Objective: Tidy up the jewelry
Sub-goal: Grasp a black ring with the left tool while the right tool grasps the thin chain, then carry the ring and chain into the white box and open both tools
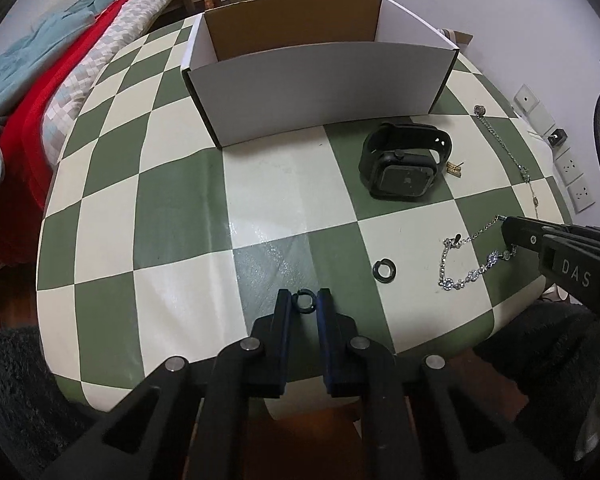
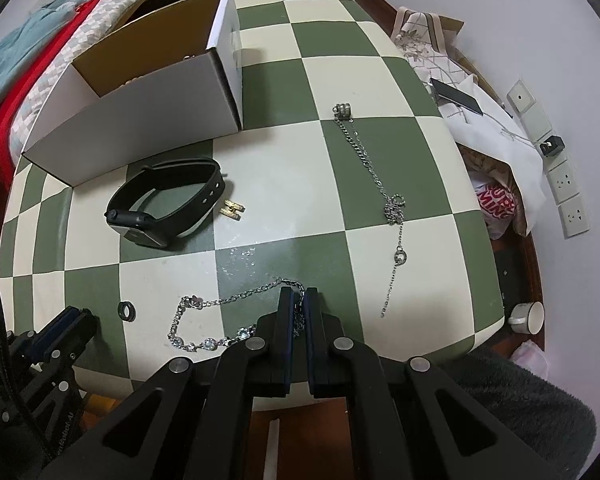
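The white cardboard box [image 1: 320, 92] stands open-topped toward the far side of the green-and-cream checked table [image 1: 172, 208], its brown inner wall showing; from the right wrist view something small and pale lies inside against the near wall, too hidden to name. Just in front of the box's right end lies a black smartwatch [image 1: 404, 160] on its side, strap looped and square face glossy. Touching or just beside the watch, on the side away from the box's centre, is a small gold earring [image 2: 232, 209] of blocky shape. Further right of the box a thin silver chain necklace [image 2: 374, 172] runs in a long line toward the near table edge, with a ribbed metal bead at its far end and a knotted cluster midway.

Well in front of the box, the left gripper [image 1: 305, 300] has its jaws narrowed onto a small dark ring [image 1: 304, 299], which sits between the fingertips; whether it is lifted off the cloth cannot be told. A second dark ring [image 1: 383, 270] lies flat on the table between that gripper and the watch.

The right gripper [image 2: 299, 296] is nearly closed, its jaws pinching the links of a silver bracelet [image 2: 204, 320] set with round clear stones; the rest of the bracelet trails in a loop on the table toward the left gripper. The pinched part is largely hidden by the fingers.

Beyond the table's right edge, away from the box, are crumpled cloths, a phone [image 2: 456, 96] and a white cup [image 2: 528, 318], partly cut off.
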Tool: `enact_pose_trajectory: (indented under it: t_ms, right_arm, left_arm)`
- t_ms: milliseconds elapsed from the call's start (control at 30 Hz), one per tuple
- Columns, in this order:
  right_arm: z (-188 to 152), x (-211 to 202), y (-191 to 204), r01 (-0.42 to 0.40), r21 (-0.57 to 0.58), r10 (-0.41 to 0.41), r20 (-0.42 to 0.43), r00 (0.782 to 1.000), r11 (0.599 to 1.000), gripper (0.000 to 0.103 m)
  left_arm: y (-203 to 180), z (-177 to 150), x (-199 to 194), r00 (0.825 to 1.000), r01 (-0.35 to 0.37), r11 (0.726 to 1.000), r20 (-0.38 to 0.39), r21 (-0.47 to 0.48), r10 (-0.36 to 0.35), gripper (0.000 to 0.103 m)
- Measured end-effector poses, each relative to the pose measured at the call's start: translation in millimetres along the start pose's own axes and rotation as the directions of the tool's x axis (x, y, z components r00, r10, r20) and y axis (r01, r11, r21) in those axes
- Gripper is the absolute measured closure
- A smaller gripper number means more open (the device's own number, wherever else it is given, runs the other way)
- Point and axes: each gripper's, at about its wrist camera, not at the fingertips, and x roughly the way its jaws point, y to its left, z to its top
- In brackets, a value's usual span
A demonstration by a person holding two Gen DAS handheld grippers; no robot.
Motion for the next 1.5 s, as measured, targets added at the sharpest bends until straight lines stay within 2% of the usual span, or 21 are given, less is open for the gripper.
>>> enact_pose_trajectory:
  t_ms: [200,467,633,833,1100,1333,1500]
  right_arm:
    - [1.1,-5.0,-0.1,-0.013,0.013,0.013,0.02,1.0,1.0,0.098]
    - [9.1,-43.9,5.6,-0.042,0.002,0.041,0.116,0.992,0.999,0.098]
    - [16.9,-75.4,9.8,-0.069,-0.004,0.068,0.176,0.982,0.998,0.098]
    - [29.8,-103.2,19.4,-0.06,-0.033,0.067,0.243,0.968,0.998,0.098]
    - [52.4,-132.0,30.8,-0.066,-0.064,0.083,0.306,0.948,0.996,0.098]
    - [82.2,-159.2,38.7,-0.064,-0.096,0.096,0.369,0.924,0.993,0.098]
    - [106.7,-170.6,45.3,-0.068,-0.115,0.109,0.399,0.91,0.991,0.098]
  left_arm:
    - [1.6,1.8,-5.0,1.0,0.002,1.0,0.01,0.001,-0.002,0.093]
    - [4.3,21.2,-39.4,0.995,0.012,1.0,0.101,-0.016,-0.01,0.093]
    - [10.2,38.8,-62.8,0.987,0.017,0.999,0.159,-0.04,-0.011,0.093]
    - [14.3,59.9,-82.9,0.976,0.016,0.998,0.219,-0.058,-0.003,0.093]
    - [27.2,90.6,-110.0,0.954,0.007,0.995,0.3,-0.097,0.022,0.093]
    - [42.5,117.4,-124.6,0.938,0.007,0.991,0.344,-0.131,0.039,0.093]
    - [45.0,132.9,-125.2,0.935,0.005,0.991,0.351,-0.135,0.044,0.093]
